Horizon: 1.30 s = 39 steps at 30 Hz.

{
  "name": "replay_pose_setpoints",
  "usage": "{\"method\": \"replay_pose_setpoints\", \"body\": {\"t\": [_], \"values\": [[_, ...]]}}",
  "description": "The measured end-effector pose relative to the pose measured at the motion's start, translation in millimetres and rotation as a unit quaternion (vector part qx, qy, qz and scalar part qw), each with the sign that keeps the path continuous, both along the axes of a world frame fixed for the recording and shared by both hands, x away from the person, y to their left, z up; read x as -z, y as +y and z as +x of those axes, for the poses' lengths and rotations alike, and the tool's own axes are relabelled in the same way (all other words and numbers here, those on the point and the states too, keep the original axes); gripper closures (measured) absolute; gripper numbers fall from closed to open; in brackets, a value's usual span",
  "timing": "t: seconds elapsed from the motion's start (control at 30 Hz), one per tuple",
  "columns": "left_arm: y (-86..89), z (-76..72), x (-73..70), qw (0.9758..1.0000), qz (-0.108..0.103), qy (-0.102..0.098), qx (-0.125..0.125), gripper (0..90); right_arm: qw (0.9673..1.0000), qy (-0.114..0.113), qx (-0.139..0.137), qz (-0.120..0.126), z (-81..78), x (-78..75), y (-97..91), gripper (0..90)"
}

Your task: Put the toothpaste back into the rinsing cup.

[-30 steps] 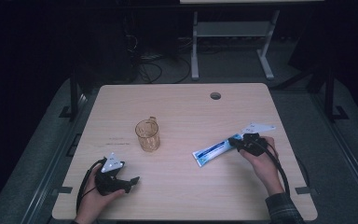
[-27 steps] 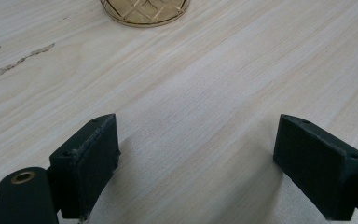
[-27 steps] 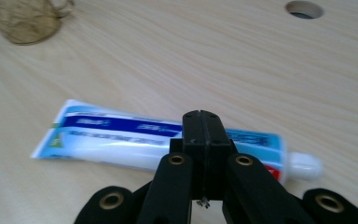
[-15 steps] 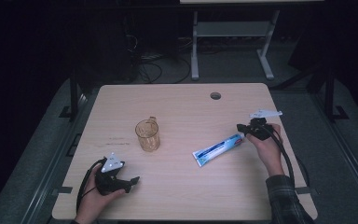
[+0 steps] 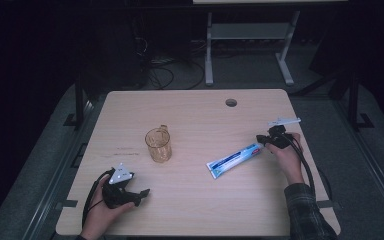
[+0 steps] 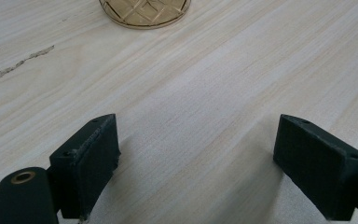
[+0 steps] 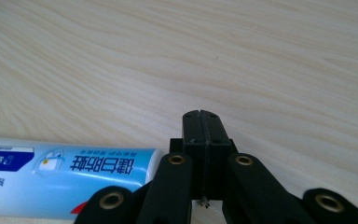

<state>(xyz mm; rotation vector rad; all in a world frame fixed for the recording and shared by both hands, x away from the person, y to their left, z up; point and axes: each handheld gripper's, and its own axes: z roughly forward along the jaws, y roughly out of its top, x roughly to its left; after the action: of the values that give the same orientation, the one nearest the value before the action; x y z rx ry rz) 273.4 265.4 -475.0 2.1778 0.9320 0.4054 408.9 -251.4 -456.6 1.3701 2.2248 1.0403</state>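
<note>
High view | pale wood table (image 5: 195,200), dark room | left claw (image 5: 145,192) wide | right claw (image 5: 265,141) closed, empty

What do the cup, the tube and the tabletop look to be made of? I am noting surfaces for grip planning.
The cup looks like clear amber glass or plastic: you can see through it, and its base has a cut diamond pattern. The tube looks like glossy printed plastic or laminate, with a soft sheen. The tabletop looks like pale matte wood-grain laminate, possibly wood.

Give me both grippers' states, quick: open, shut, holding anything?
Left gripper: open, empty, resting on the table.
Right gripper: shut on nothing, beside the toothpaste tube.
</note>
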Motion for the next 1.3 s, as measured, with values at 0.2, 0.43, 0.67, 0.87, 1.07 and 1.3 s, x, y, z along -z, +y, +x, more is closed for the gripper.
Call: {"method": "replay_pose_setpoints", "body": {"t": [0.2, 0.43, 0.67, 0.87, 1.07, 1.3], "values": [[0.0, 0.0, 0.0, 1.0000, 0.000, 0.000, 0.000, 13.3, 0.9999, 0.004, -0.008, -0.010, -2.9, 0.5, 1.4, 90.0], [0.0, 0.0, 0.0, 1.0000, 0.000, 0.000, 0.000, 13.3, 0.9997, 0.003, -0.017, -0.017, -8.9, -1.5, 1.7, 90.0], [0.0, 0.0, 0.0, 1.0000, 0.000, 0.000, 0.000, 13.3, 0.9996, 0.009, -0.019, -0.018, -17.1, 0.6, -2.9, 90.0], [0.0, 0.0, 0.0, 1.0000, 0.000, 0.000, 0.000, 13.3, 0.9994, 0.007, -0.023, -0.027, -28.0, 0.1, -4.3, 90.0], [0.0, 0.0, 0.0, 1.0000, 0.000, 0.000, 0.000, 13.3, 0.9991, 0.010, -0.031, -0.029, -44.9, 0.2, -7.2, 90.0], [-0.1, 0.0, 0.2, 1.0000, -0.001, -0.001, 0.000, 13.3, 0.9983, 0.013, -0.044, -0.035, -64.0, 0.5, -7.2, 90.0]]}}
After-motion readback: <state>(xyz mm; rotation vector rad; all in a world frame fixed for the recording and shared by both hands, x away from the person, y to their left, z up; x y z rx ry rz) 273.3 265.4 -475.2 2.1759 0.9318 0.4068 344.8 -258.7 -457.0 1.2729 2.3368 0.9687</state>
